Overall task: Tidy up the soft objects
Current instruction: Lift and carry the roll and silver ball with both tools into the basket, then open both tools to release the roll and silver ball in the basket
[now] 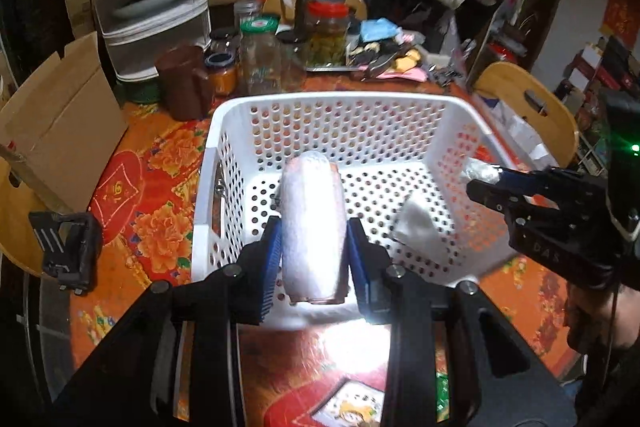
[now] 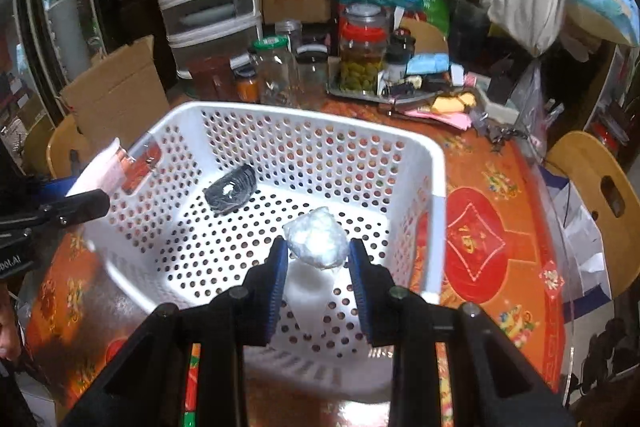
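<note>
A white perforated basket (image 1: 224,115) stands on the red flowered table; it also shows in the right wrist view (image 2: 434,163). My left gripper (image 1: 314,251) is shut on a long white fluffy roll (image 1: 312,219) with a pinkish edge, held over the basket's near rim. My right gripper (image 2: 318,259) is shut on a small white crumpled wad in clear wrap (image 2: 318,241), held above the basket floor. A dark grey folded soft item (image 2: 230,189) lies inside the basket. The right gripper (image 1: 486,183) also shows in the left wrist view at the basket's right rim. A whitish piece (image 1: 416,223) lies on the basket floor.
Glass jars (image 1: 260,55) and a brown jug (image 1: 186,83) stand behind the basket. A cardboard box (image 1: 60,123) leans at the left. A metal tray with small items (image 2: 400,87) sits at the back. Wooden chairs (image 2: 600,195) stand at the table's right.
</note>
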